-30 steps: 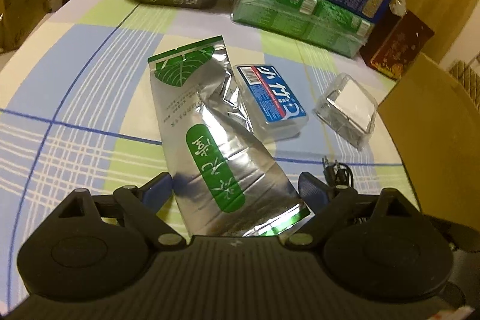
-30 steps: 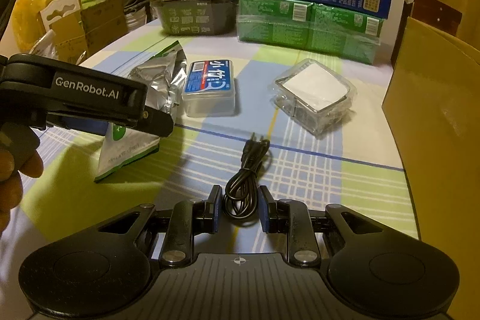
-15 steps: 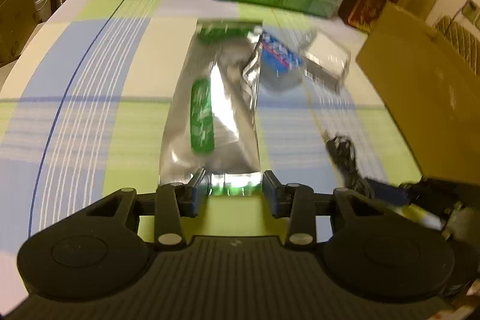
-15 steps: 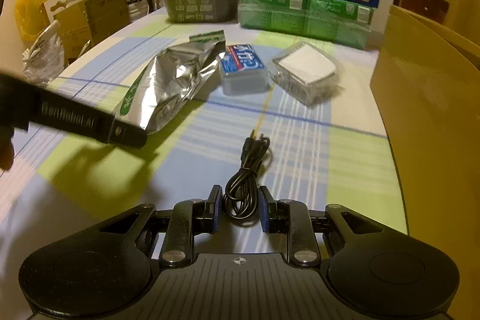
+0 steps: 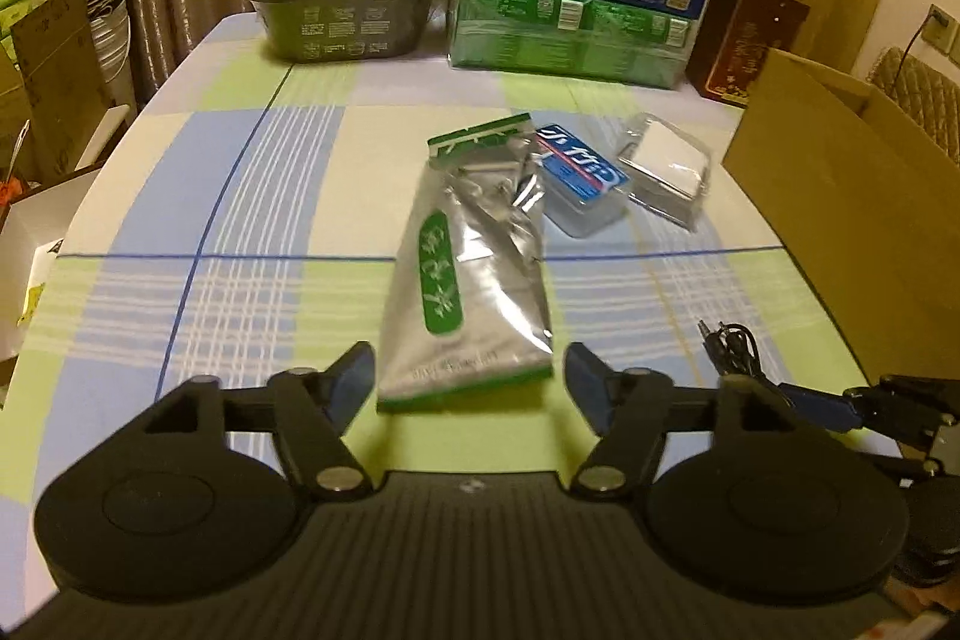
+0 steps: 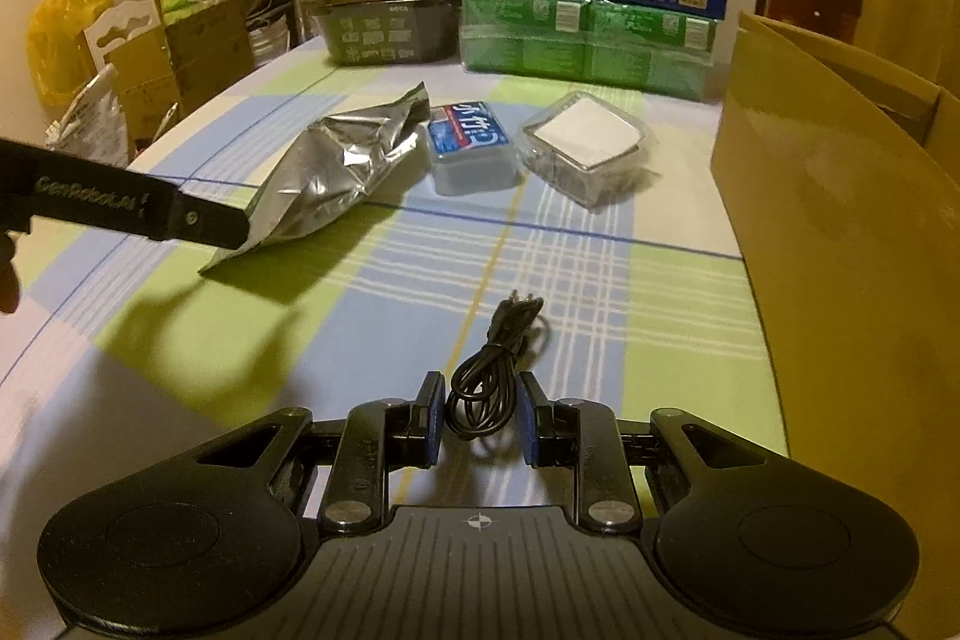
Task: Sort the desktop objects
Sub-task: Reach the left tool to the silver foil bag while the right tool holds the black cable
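Your left gripper (image 5: 468, 385) is sitting wide open around the foil pouch (image 5: 474, 274) mid-frame, while your right gripper (image 6: 480, 415) is pinching the black cable (image 6: 489, 376) low center.

A crinkled foil pouch (image 5: 474, 268) at frame centre is gleaming like mirrored metal. Right of it, a clear plastic box (image 5: 579, 187) and a glossy transparent clamshell case (image 5: 663, 175) are catching light. The checked tablecloth (image 5: 240, 244) is looking smooth. At far right, matt cardboard box (image 5: 840, 196) walls are showing dull brown.
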Action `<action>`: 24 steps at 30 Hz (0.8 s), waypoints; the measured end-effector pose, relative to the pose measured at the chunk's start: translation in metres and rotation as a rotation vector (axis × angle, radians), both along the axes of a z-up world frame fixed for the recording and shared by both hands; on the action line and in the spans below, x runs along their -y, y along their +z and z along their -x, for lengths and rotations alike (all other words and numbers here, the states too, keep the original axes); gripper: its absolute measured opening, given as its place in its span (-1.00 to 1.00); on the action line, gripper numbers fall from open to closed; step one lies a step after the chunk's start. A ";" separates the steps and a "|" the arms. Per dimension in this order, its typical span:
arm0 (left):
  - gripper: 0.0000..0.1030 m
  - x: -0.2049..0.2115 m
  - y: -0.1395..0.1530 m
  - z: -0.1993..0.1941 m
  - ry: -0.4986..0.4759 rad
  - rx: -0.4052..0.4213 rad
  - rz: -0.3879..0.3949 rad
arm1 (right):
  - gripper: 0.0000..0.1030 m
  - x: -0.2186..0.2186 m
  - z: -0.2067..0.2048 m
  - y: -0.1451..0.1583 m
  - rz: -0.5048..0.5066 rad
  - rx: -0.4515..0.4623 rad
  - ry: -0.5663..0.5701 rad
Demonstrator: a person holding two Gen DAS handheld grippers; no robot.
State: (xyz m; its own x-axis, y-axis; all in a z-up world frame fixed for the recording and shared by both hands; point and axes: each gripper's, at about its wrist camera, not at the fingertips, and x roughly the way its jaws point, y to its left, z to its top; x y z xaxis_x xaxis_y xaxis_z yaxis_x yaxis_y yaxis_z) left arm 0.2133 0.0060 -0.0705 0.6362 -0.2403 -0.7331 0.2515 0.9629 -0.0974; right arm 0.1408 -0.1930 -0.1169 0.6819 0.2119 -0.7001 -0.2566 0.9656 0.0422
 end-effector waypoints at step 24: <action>0.44 0.005 -0.035 -0.077 -0.068 -0.126 0.025 | -0.58 -0.023 -0.056 -0.016 0.027 0.026 0.057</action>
